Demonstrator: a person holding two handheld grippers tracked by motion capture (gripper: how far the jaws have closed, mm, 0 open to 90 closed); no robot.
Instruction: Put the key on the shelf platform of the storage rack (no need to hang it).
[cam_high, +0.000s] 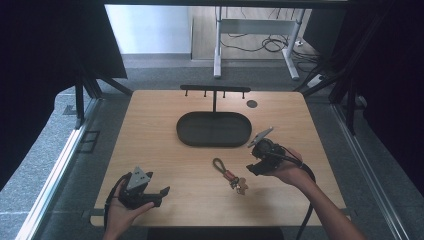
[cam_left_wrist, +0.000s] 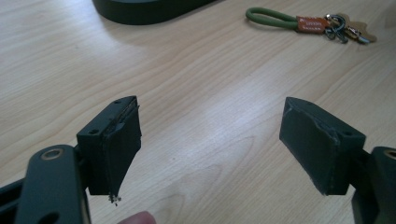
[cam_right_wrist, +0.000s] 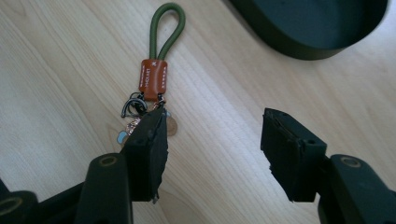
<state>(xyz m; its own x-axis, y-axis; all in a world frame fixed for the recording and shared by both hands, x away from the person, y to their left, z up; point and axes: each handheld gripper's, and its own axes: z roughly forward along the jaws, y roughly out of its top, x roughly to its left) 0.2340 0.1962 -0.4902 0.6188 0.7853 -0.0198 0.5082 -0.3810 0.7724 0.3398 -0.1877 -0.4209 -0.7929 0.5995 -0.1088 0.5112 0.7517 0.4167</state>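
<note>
Lying flat on the pale wooden bench (cam_high: 165, 150), the keyring with an olive-green cord loop, a brown leather tab and a small cluster of metal keys (cam_high: 229, 174) sits near the front, just before the dark oval tray (cam_high: 214, 129) with its hook-bearing stand. The right tongs (cam_high: 256, 166) hover just beside the keys, held in the person's right hand (cam_high: 287, 172); in the right gripper view their two black jaws stand wide apart and empty, one jaw tip over the keys (cam_right_wrist: 140, 119) while the green loop (cam_right_wrist: 166, 28) stretches away toward the tray's rim (cam_right_wrist: 299, 46). The left tongs (cam_high: 159, 192) rest low near the bench's front left corner, well apart from the keyring, gripped by the left hand (cam_high: 120, 210). Their jaws also gape wide with nothing between them, and in the left gripper view the keyring (cam_left_wrist: 308, 22) lies far off beyond them.
</note>
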